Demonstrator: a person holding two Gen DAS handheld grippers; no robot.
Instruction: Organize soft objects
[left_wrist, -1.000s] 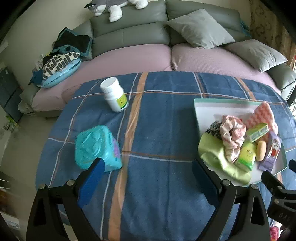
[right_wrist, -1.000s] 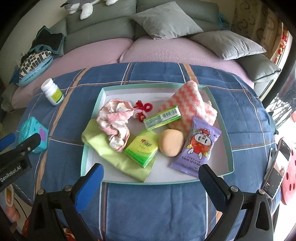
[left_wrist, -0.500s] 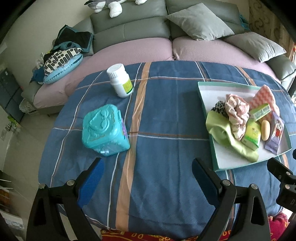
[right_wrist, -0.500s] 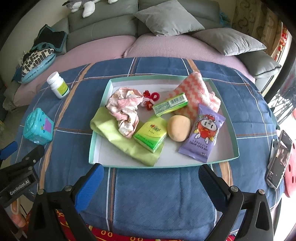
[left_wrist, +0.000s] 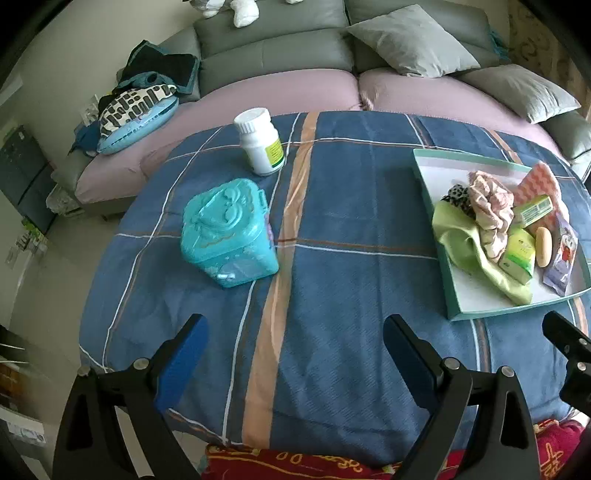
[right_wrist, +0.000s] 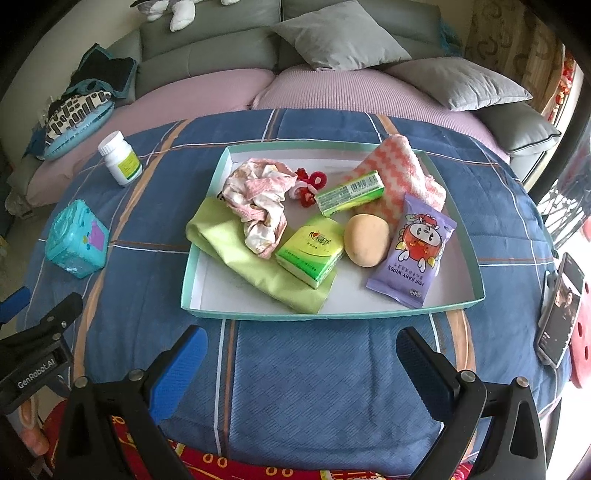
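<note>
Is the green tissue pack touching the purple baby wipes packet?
Apart. The right wrist view shows the tissue pack and wipes packet separated by the yellow oval sponge and bare tray floor.

The plush toy (right_wrist: 173, 11) is cut off at the top edge; the green cloth (right_wrist: 258, 266) lies partly hidden under the tissue pack (right_wrist: 310, 251)

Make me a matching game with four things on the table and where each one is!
Things:
1. white bottle
2. teal box
3. purple wipes packet
4. phone

Places:
A. inside the tray
B. at the table's right edge
C. on the blue cloth, left of the tray, nearer the grippers
D. on the blue cloth, left of the tray, nearer the sofa

Pairs: 1-D, 2-C, 3-A, 4-B
</note>
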